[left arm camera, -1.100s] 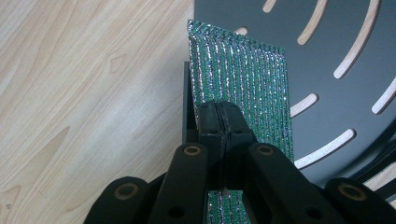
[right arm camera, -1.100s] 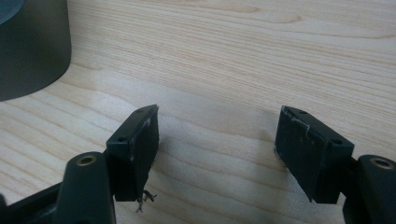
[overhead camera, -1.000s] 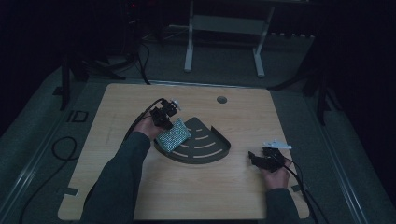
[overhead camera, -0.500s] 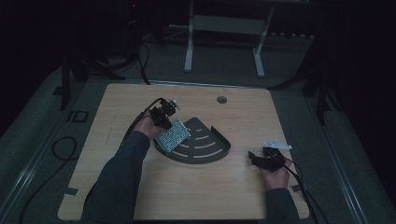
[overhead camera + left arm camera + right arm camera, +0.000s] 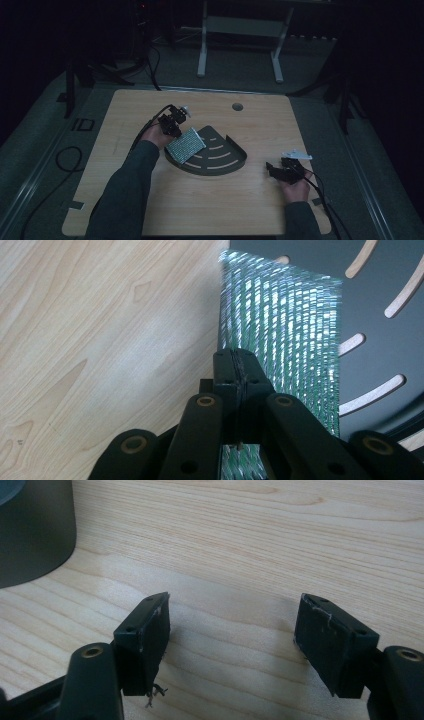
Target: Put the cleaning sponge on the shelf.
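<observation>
glittery green mesh sheet, flat, rectangular, woven sheen, clamped on edge by left claw, long axis slanting over slotted dark fan-shaped tray, pale wood-grain surface, right claw apart.

table: pale wood grain | pouch: glossy (woven-looking) foil | tray: matt dark

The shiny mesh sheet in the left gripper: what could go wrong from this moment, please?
1. The left gripper pinches the shiny mesh sheet only at one edge, so the sheet may slip or bend.
2. The sheet hangs partly beyond the dark slotted tray, so if released it might end up half on the wooden table.
3. The right gripper is open beside the tray and steadies nothing.
</observation>
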